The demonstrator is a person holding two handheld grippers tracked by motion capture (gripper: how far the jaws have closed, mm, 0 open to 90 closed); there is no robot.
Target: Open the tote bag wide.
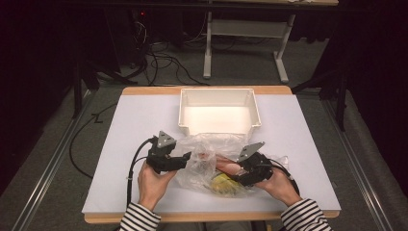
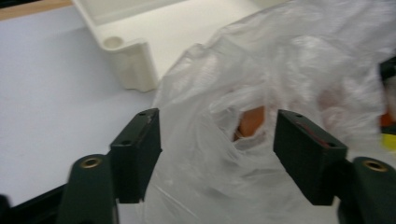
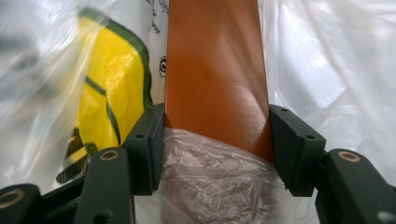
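Right gripper (image 3: 217, 140) clamps the orange packet (image 3: 215, 70); left gripper (image 2: 217, 149) gapes around the plastic bag (image 2: 289, 70)

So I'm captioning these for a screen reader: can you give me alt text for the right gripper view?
The right tool grips an orange-brown packet between its two black jaws, inside a crinkled clear plastic bag. A yellow packet with a green edge lies to the left.
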